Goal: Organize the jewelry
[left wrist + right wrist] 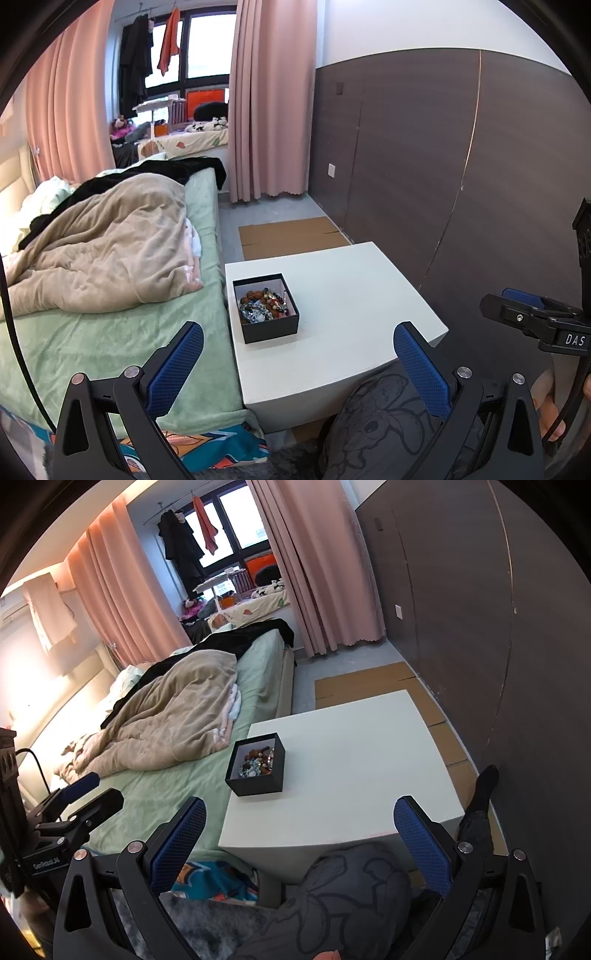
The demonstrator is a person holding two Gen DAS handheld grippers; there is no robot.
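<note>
A small black box [270,328] [258,785] stands near the left edge of a low white table [343,295] [351,753]. Inside it lies a tangle of beaded jewelry [264,304] [256,763], brown, red and silvery. My left gripper [299,354] hangs open above the table's near edge, nothing between its blue pads. My right gripper [300,830] is also open and empty, held over the table's front edge, short of the box. The right gripper [532,317] shows at the right rim of the left wrist view, and the left gripper [79,805] at the left of the right wrist view.
A bed [110,332] [159,771] with a green sheet and a beige quilt [107,243] butts against the table's left side. A person's knee in grey printed trousers [380,417] [343,890] sits in front of the table. Flat cardboard [291,236] lies on the floor beyond, beside a dark wall panel [443,166].
</note>
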